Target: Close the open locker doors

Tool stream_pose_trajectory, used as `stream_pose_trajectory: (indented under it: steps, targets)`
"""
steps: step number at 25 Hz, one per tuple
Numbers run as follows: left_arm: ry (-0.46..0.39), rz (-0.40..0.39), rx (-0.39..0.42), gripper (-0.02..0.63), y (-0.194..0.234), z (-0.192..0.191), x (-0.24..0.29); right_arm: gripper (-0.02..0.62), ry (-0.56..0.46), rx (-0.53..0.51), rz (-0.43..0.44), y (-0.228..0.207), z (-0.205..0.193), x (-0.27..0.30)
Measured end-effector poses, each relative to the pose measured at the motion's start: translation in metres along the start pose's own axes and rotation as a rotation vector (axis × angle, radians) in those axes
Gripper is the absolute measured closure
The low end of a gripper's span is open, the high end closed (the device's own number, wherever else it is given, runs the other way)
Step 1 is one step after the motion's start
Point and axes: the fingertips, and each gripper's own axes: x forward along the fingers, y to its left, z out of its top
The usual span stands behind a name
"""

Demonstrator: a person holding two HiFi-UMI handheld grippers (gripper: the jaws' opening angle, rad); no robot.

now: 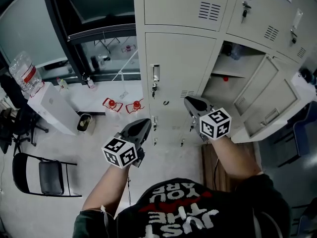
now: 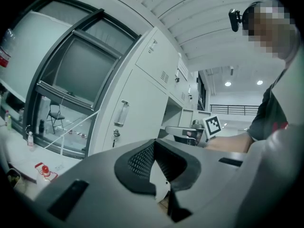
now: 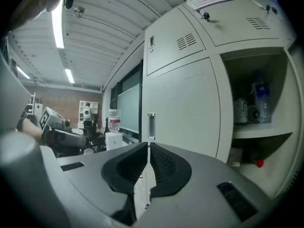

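The left gripper [image 1: 144, 124], low in the centre of the head view, has its jaws together and empty. The right gripper [image 1: 189, 102] is likewise closed on nothing. The open locker door [image 1: 267, 100] juts out at right, beside its compartment [image 1: 233, 66].

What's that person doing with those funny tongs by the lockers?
A person stands facing grey lockers, holding tongs in each hand. One locker door hangs open, with a bottle on the shelf inside. The right tongs are shut and empty, close beside that opening. The left tongs are empty too, off to the left. The door is not closed yet.
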Motion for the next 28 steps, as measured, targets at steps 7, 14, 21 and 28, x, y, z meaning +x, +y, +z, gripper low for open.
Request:
stream_pose_trajectory:
  steps: [7,14,21,28]
  targets:
    - [-0.005,0.030,0.008,0.598,-0.013,-0.010,0.014,0.551,0.021,-0.011,0.009,0.002,-0.035,-0.056]
    - [-0.025,0.034,-0.022,0.598,-0.024,-0.015,0.018,0.551,0.022,0.007,0.017,-0.004,-0.048,-0.088]
    - [-0.018,0.089,-0.029,0.598,-0.022,-0.015,0.020,0.551,0.002,0.005,0.013,-0.007,-0.045,-0.097]
    - [0.015,0.047,-0.012,0.598,-0.044,-0.027,0.032,0.551,-0.002,0.017,0.008,-0.012,-0.053,-0.111]
